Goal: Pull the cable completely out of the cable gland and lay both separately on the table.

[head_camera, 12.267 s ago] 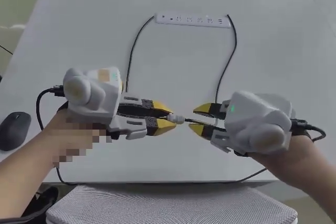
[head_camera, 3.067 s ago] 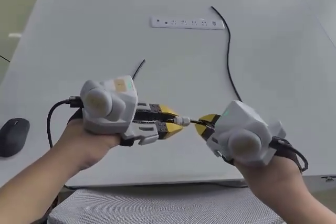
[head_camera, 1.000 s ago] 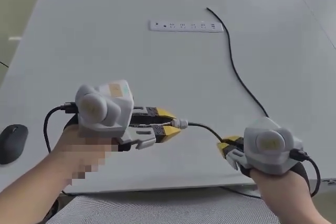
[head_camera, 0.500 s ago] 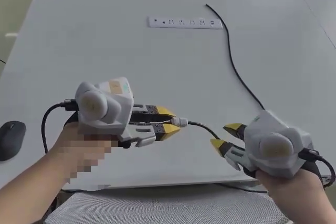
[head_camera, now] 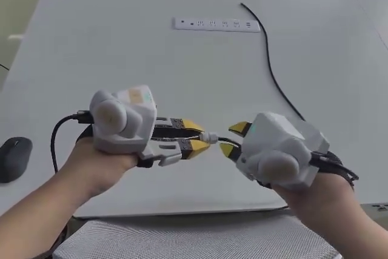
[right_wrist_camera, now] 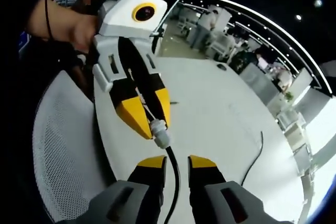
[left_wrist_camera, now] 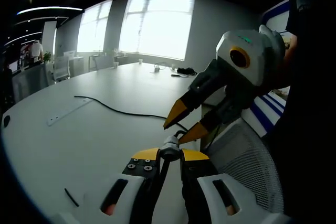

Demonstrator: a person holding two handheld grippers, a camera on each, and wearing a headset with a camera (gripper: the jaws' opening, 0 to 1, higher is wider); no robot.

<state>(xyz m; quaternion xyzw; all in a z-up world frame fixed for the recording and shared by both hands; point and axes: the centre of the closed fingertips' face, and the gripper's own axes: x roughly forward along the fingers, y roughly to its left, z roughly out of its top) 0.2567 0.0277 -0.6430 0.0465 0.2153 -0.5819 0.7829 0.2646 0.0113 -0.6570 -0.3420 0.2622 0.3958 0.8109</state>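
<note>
Since half a second ago the right gripper (head_camera: pixel 233 139) has swung back up from low on the right. It now stands just beside the gland (head_camera: pixel 209 138).

1. The right fingers (right_wrist_camera: pixel 152 162) stand apart, one on each side of the cable (right_wrist_camera: pixel 172 169). As far as the right gripper view shows, they do not touch it.
2. The left gripper (left_wrist_camera: pixel 169 155) is clamped on the gland, whose nose projects past the yellow tips. The two grippers face each other tip to tip, held in the air over the near part of the table (head_camera: pixel 121 59).
3. The cable leaves the gland, passes between the right jaws, goes behind the right hand and runs over the table toward the strip (head_camera: pixel 217 25). A mouse (head_camera: pixel 13 159) lies far left, clear of the work.

Assessment: the cable is still threaded, so this looks like a fresh hold in a hand-over-hand pull. How much length remains behind the gland cannot be told.

Recommended: close the right fingers squarely on the cable close to the gland. Draw straight along the gland's axis, away from the left gripper, and keep the left clamp firm and unturned. A sideways pull would likely bind the cable at the gland's mouth or lever the gland out of the clamp. Lay neither part down until the cable end comes free.
</note>
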